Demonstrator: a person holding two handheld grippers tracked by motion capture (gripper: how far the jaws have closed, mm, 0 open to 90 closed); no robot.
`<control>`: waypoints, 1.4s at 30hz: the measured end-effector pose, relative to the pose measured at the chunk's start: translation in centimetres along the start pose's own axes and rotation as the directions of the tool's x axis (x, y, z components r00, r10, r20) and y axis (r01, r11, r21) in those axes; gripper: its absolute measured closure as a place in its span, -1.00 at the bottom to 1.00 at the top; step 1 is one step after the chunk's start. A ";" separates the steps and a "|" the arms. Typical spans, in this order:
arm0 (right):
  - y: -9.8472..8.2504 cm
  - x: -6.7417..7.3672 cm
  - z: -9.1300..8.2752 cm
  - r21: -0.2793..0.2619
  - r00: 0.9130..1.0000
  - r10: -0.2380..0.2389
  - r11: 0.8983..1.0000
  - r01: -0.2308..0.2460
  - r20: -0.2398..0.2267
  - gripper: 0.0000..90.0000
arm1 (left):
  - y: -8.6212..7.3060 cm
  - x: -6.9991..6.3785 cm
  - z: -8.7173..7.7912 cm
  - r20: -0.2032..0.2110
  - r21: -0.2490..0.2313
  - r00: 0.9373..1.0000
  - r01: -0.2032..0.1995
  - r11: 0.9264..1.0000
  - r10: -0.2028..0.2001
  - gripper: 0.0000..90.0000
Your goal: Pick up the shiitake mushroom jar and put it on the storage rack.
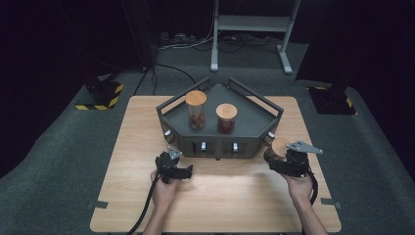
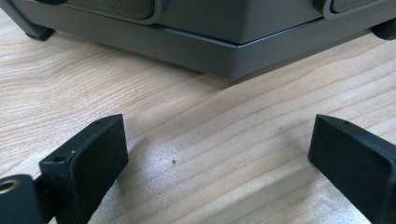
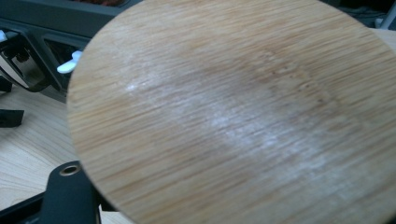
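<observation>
A grey five-sided rack (image 1: 264, 128) stands at the back middle of the wooden table (image 1: 220, 196). On it stand a tall jar (image 1: 196, 110) and a shorter jar (image 1: 226, 118), both with round wooden lids and dark contents. My right gripper (image 1: 280, 155) sits by the rack's front right corner, shut on a third jar. That jar's wooden lid (image 1: 280, 146) (image 3: 233, 112) covers the jaws in the right gripper view. My left gripper (image 1: 169, 156) (image 2: 219, 140) rests low over the table before the rack's front left corner (image 2: 229, 51), open with nothing between its fingers.
Small pale handles (image 1: 203, 146) line the rack's front faces. A white metal stand (image 1: 254, 29) and cables lie on the carpet behind the table. Yellow-and-black striped bases (image 1: 100, 95) sit on the floor at both back corners. Bare tabletop stretches between my hands.
</observation>
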State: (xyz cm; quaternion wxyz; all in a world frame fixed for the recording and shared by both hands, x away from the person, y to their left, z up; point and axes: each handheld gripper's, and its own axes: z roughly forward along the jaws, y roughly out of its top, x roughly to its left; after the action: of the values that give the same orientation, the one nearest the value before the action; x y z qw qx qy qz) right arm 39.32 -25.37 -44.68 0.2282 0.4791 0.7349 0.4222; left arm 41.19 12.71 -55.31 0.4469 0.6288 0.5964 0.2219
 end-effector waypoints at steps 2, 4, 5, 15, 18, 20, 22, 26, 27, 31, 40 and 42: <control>0.1 0.0 -0.1 -0.003 1.000 0.000 1.000 0.000 0.001 -0.44 | 0.0 0.0 0.0 0.000 0.001 1.000 -0.001 1.000 0.001 -0.90; 0.2 -0.1 -0.2 -0.003 1.000 0.002 1.000 -0.002 -0.003 -0.44 | 0.0 0.0 0.0 0.000 0.001 1.000 -0.001 1.000 0.001 -0.90; 0.3 -0.1 -0.2 -0.001 1.000 0.001 1.000 -0.001 -0.003 -0.44 | 0.0 0.0 0.0 0.000 0.001 1.000 -0.001 1.000 0.001 -0.90; 1.0 -0.2 -0.5 -0.006 1.000 0.001 1.000 -0.002 -0.011 -0.44 | 0.0 0.0 0.0 0.000 0.000 1.000 0.000 1.000 0.000 -0.90; 1.5 -0.2 -0.6 -0.008 1.000 -0.006 1.000 0.006 -0.014 -0.44 | 0.0 0.0 0.0 0.000 0.001 1.000 -0.001 1.000 0.001 -0.90; 1.6 -0.2 -0.7 -0.008 1.000 -0.005 1.000 0.005 -0.016 -0.44 | 0.0 0.0 0.0 0.000 0.001 1.000 -0.001 1.000 0.001 -0.90; 1.9 -0.2 -0.7 -0.010 1.000 -0.007 1.000 0.007 -0.016 -0.44 | 0.0 0.0 0.0 0.000 0.001 1.000 0.000 1.000 0.000 -0.90; 2.3 -0.1 -0.7 -0.008 1.000 -0.009 1.000 0.009 -0.024 -0.44 | 0.0 0.0 0.0 0.000 0.001 1.000 0.000 1.000 0.000 -0.90; 2.3 -0.1 -0.7 -0.007 1.000 -0.012 1.000 0.012 -0.023 -0.44 | 0.0 0.0 0.0 0.000 0.001 1.000 0.000 1.000 0.000 -0.90; 2.7 -0.1 -0.7 -0.008 0.999 -0.014 1.000 0.014 -0.030 -0.44 | 0.0 0.0 0.0 0.000 0.000 1.000 0.000 1.000 0.000 -0.90; 3.8 0.2 -0.8 -0.008 0.999 -0.016 1.000 0.015 -0.046 -0.44 | 0.0 0.0 0.0 0.000 0.000 1.000 0.000 1.000 0.000 -0.90; 4.0 0.2 -0.8 -0.010 0.999 -0.014 1.000 0.013 -0.048 -0.44 | 0.0 0.0 0.0 0.000 0.000 1.000 0.000 1.000 0.000 -0.90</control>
State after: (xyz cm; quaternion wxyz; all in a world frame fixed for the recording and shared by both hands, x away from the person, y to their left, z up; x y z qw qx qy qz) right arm 40.69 -24.79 -40.90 0.2156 0.4629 0.7414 0.4354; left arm 41.19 12.72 -55.31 0.4469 0.6288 0.5964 0.2218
